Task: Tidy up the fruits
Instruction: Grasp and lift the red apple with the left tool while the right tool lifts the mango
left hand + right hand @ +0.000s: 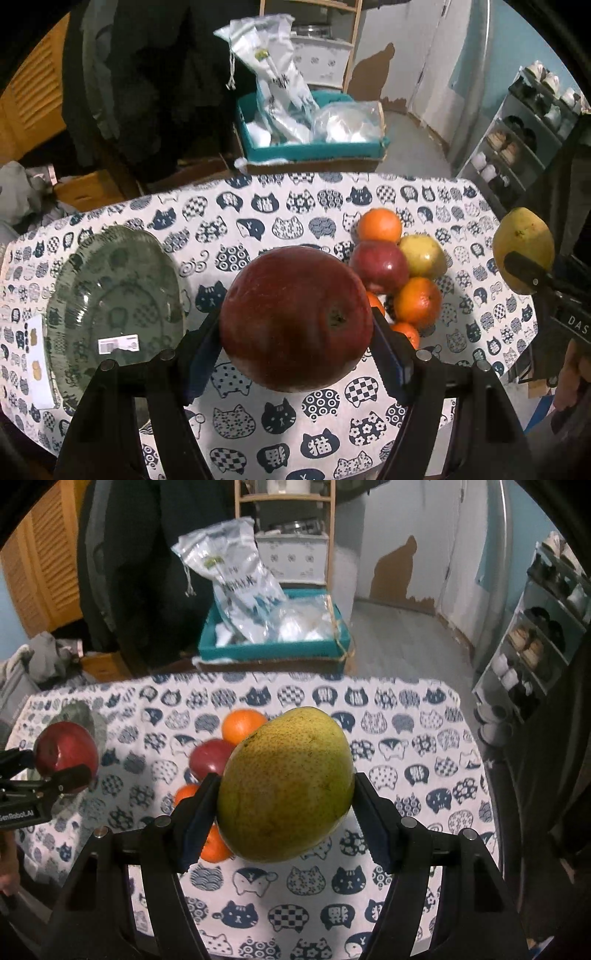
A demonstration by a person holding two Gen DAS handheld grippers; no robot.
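My left gripper (295, 328) is shut on a big dark red apple (295, 317), held above the cat-print tablecloth (258, 417). It also shows in the right wrist view (66, 753) at far left. My right gripper (284, 801) is shut on a yellow-green pear (286, 790), held above the cloth; it shows in the left wrist view (522, 247) at far right. A pile of fruit lies on the cloth: an orange (380, 224), a red apple (380, 266), a yellow pear (423, 254) and more oranges (417, 302). A clear glass plate (114, 306) lies at the left.
A teal box (314, 151) with plastic bags stands behind the table's far edge. A shoe rack (517, 140) is at the right. Wooden doors and clothes are at the left. A white label card (37, 369) lies by the plate.
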